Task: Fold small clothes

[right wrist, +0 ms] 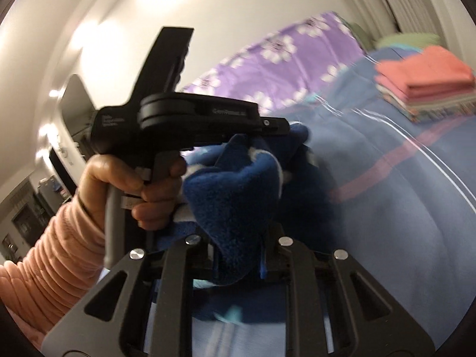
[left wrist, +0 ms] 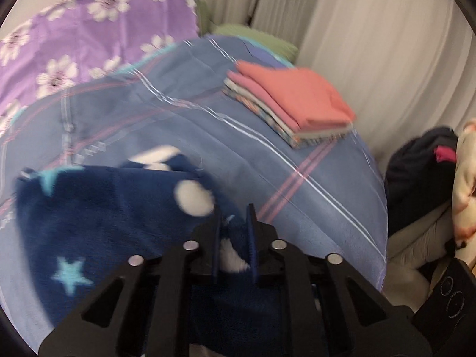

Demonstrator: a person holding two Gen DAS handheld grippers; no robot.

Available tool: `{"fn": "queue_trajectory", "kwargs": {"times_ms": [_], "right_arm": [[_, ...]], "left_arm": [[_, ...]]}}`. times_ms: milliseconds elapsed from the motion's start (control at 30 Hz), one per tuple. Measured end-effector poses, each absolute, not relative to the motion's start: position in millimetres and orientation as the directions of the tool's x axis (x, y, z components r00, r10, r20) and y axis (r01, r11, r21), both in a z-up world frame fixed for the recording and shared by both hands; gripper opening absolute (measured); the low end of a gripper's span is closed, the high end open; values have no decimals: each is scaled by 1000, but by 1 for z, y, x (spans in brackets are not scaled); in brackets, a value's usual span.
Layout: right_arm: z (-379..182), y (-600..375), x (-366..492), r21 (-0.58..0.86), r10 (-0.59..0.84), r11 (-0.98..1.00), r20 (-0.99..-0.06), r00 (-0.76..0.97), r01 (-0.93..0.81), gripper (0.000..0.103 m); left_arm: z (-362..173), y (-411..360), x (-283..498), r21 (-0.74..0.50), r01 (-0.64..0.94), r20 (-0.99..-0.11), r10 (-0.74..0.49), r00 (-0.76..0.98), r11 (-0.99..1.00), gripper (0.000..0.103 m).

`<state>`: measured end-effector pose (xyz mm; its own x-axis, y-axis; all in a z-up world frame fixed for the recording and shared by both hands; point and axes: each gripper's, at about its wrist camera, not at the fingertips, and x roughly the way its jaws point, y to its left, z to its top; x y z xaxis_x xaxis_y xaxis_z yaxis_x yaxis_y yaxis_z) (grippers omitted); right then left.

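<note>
Both tools are clamped on the same garment right now: left tool (left wrist: 235, 223) pinches a bunched edge of the navy fleece piece (left wrist: 98, 217) with the stars and white spots, and right tool (right wrist: 238, 255) has a thick wad of it squeezed between its fingers too. The fleece hangs just above the bed (left wrist: 312, 208), low over the blue plaid sheet near our edge.

For this step we want the fabric stretched flat between the two grips before it goes down, otherwise the fold comes out lumpy. Looks like the right side has way too much cloth bundled in, so we'd probably regrip closer to a corner. Keep both tools level with each other and lay it down in one smooth sweep.

Around us: a neat stack of folded clothes (left wrist: 291, 104) with a coral piece on top sits farther up the bed, well apart, so plenty of bare sheet to work on. Purple flowered bedding (left wrist: 89, 35) is off to the side, curtains (left wrist: 372, 29) behind. From the right view our left hand (right wrist: 134, 184) sits very close, so the tools could bump.
</note>
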<state>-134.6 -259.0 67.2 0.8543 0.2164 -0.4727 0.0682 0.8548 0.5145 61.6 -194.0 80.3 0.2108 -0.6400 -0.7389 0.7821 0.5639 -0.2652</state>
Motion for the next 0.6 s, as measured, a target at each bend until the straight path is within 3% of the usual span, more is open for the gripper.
{"fn": "queue_trajectory", "kwargs": {"times_ms": [200,400,467,600], "right_arm": [[19,-289,-136,663,313,735,-516,797,141,18],[19,-288,-136,662,335,743,-498,800,102,19],[18,-286,-136,664,336,741,-496,801,100,20],[15,-294,-133,698,367,711,-476,799,90,26]], "left_arm": [[41,-223,48,-227,811,-787,-592,173,539,10],[62,-206,45,-244,818,-752,-634,179,521,22],[74,-196,44,-229,818,-728,-651,216,528,32],[90,-151,44,-40,797,-680,-601,420,602,36]]}}
